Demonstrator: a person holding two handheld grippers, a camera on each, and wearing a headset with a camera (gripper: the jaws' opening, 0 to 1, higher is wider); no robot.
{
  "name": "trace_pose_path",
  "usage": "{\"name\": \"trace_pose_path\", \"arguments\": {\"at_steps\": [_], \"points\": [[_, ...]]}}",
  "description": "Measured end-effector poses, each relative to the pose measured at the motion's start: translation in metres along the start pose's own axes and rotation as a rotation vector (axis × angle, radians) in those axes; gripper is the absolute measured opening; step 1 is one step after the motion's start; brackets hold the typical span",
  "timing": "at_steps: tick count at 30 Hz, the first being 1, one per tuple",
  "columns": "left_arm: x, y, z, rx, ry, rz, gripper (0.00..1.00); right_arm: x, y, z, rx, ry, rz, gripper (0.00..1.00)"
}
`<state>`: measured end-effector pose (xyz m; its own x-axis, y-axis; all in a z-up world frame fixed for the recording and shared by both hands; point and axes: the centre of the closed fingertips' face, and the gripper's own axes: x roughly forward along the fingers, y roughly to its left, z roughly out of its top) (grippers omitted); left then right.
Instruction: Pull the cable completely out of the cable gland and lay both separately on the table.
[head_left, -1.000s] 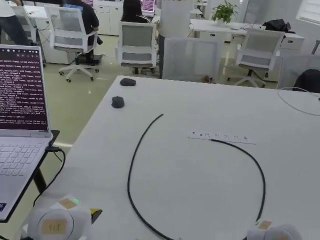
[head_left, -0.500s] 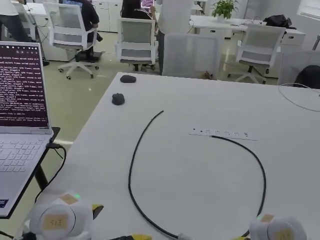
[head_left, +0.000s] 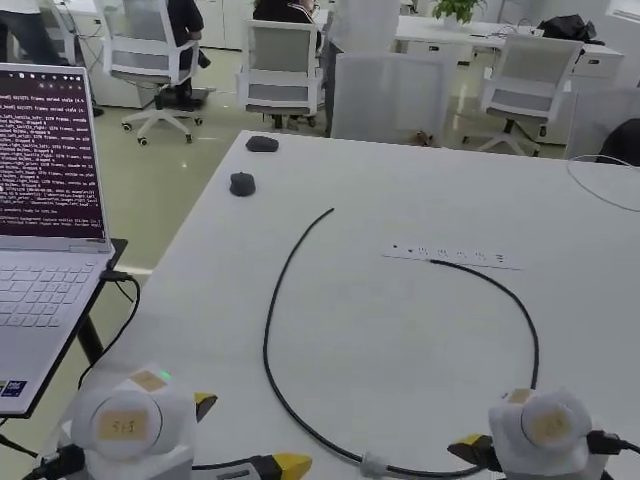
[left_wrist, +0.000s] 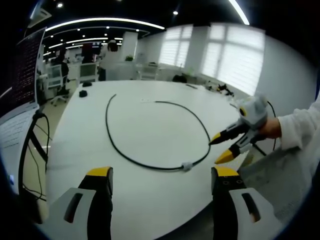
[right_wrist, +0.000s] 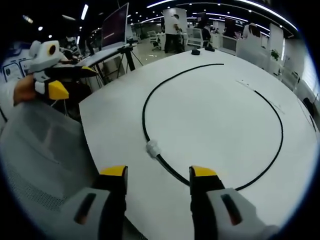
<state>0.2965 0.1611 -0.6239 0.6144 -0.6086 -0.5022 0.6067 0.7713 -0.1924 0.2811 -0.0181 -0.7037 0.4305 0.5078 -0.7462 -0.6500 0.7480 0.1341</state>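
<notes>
Your left gripper (left_wrist: 157, 176) and right gripper (right_wrist: 157, 172) both stand with jaws apart at the near edge of the table (head_left: 400, 330). The cable gland (right_wrist: 152, 148) lies just ahead of your right gripper, threaded on the black cable (head_left: 266, 338), which loops away.

Bright windows (left_wrist: 220, 50) and ceiling strips (left_wrist: 100, 22) are lighting the white table (head_left: 400, 330) evenly, casting faint shadows; both gripper views are bending strongly toward their edges.
</notes>
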Motion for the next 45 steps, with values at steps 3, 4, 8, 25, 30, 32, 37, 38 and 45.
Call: {"name": "trace_pose_path", "arguments": {"at_steps": [3, 4, 8, 25, 30, 32, 37, 38, 45], "points": [[0.0, 0.0, -0.001, -0.002, 0.003, 0.0, 0.81, 0.007, -0.004, 0.004, -0.041, 0.005, 0.009, 0.48], [0.0, 0.0, -0.001, -0.002, 0.004, 0.0, 0.81, 0.009, -0.005, 0.005, -0.047, 0.006, 0.013, 0.48], [0.001, 0.001, -0.002, -0.004, 0.006, 0.0, 0.81, 0.017, -0.006, 0.008, -0.079, 0.008, 0.03, 0.47], [0.003, 0.001, -0.008, -0.007, 0.03, -0.006, 0.8, 0.057, 0.008, 0.005, -0.212, 0.034, 0.107, 0.3], [0.004, -0.002, -0.011, -0.005, 0.046, -0.02, 0.79, 0.065, 0.014, 0.001, -0.192, 0.032, 0.126, 0.26], [0.005, -0.004, -0.012, -0.004, 0.05, -0.026, 0.79, 0.067, 0.013, -0.002, -0.192, 0.04, 0.125, 0.22], [0.006, -0.005, -0.015, 0.0, 0.061, -0.034, 0.79, 0.07, 0.014, -0.002, -0.21, 0.019, 0.134, 0.21], [0.006, -0.006, -0.015, 0.0, 0.063, -0.036, 0.79, 0.071, 0.015, -0.004, -0.224, 0.023, 0.134, 0.19], [0.006, -0.009, -0.017, 0.019, 0.073, -0.038, 0.78, 0.079, 0.015, -0.001, -0.234, 0.0, 0.131, 0.13]]}}
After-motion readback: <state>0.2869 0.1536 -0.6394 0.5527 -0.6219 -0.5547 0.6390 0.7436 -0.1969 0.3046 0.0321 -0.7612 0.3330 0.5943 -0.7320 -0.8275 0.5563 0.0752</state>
